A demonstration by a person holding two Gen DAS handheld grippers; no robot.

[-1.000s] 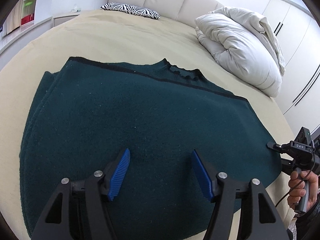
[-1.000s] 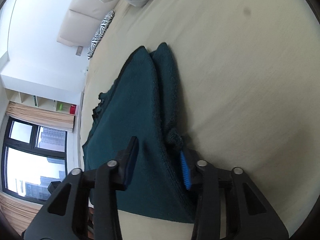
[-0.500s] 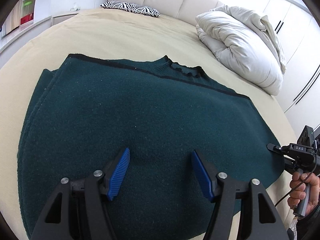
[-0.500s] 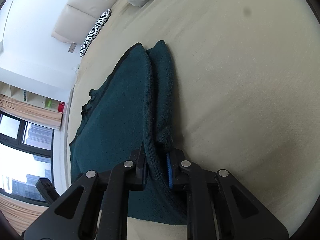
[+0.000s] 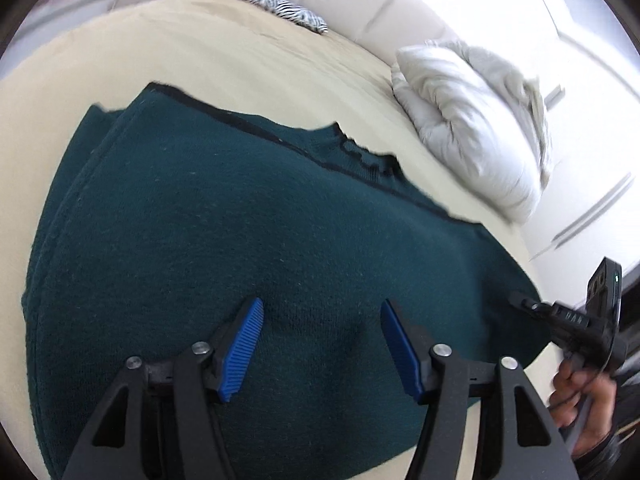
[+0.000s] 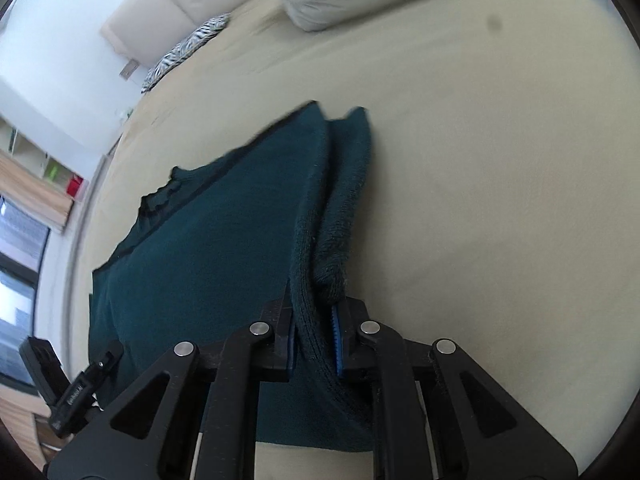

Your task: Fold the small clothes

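- Dark green sweater (image 5: 248, 240): lying spread flat on the bed (image 5: 240, 64), collar (image 5: 360, 152) pointing toward the headboard (image 5: 360, 4). A black trim line is running along its far edge. A sleeve or side panel is folded in along one side, showing as a doubled edge in the right wrist view (image 6: 344, 208).
- Left gripper (image 5: 322, 344): hovering over the near middle of the sweater, its blue-padded jaws standing wide apart and gripping nothing. Whether the tips are touching the knit cannot be told.
- Right gripper (image 6: 314, 336): jaws drawn nearly together, pinching the thick folded side edge of the sweater between the blue pads. The fabric is bunching up into a ridge just ahead of the jaws.
- Right gripper, seen from the left wrist camera (image 5: 560, 316): sitting at the sweater's right edge, a bare hand (image 5: 580, 404) wrapping its handle.
- Bed: covered in a plain beige sheet, carrying the sweater near its foot end.
- White duvet (image 5: 472, 120): heaped in a crumpled bundle on the bed, well apart from the sweater, near the headboard.
- Zebra-print pillow (image 5: 276, 4): lying against the padded cream headboard.
- Window (image 6: 16, 280): showing at the left edge of the right wrist view, beside open shelving (image 6: 44, 164).
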